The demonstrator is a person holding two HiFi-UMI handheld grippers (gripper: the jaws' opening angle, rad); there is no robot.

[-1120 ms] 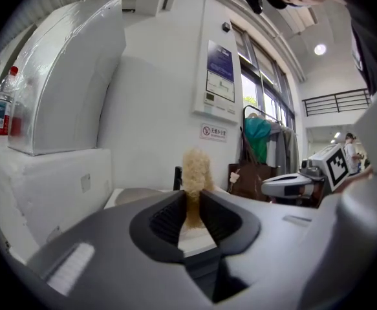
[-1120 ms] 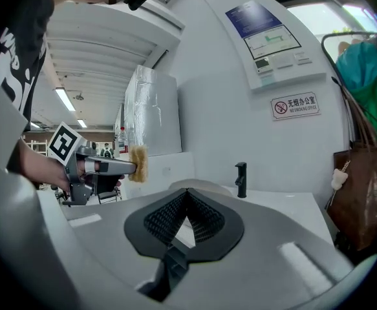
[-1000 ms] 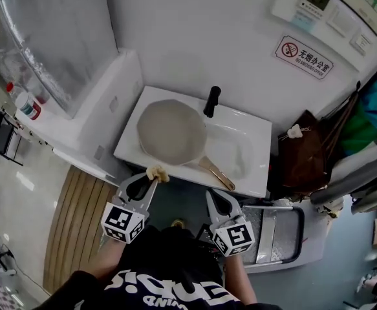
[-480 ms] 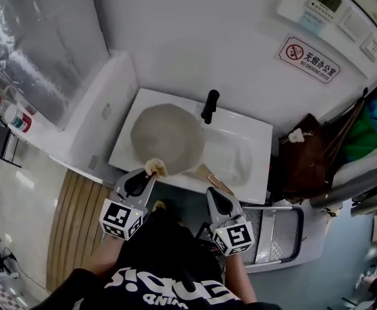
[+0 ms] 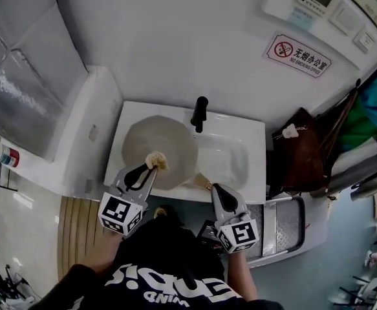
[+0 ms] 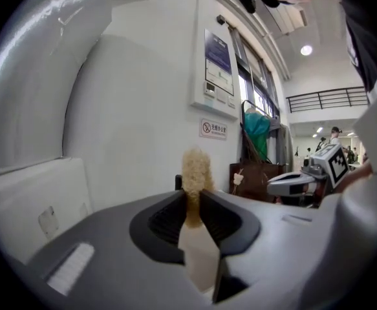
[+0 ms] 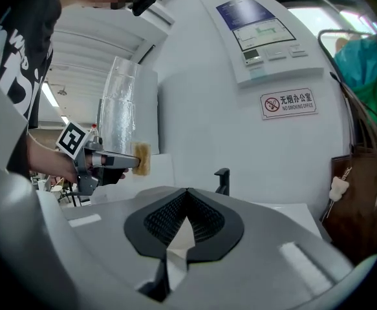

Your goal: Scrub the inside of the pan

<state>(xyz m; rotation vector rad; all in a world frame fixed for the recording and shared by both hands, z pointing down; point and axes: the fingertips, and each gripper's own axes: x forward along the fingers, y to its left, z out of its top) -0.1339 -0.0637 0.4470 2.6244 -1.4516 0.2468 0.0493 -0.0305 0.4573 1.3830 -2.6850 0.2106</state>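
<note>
**Pan [image 5: 170, 139] in the white sink [image 5: 253, 129]**

It fills the sink's left side, its handle [image 5: 203, 182] pointing near right. The left gripper [image 5: 150, 168] pinches a tan scrub pad [image 5: 154, 159] over the pan's near rim. The right gripper [image 5: 219, 191], jaws pressed together, is empty.
</note>
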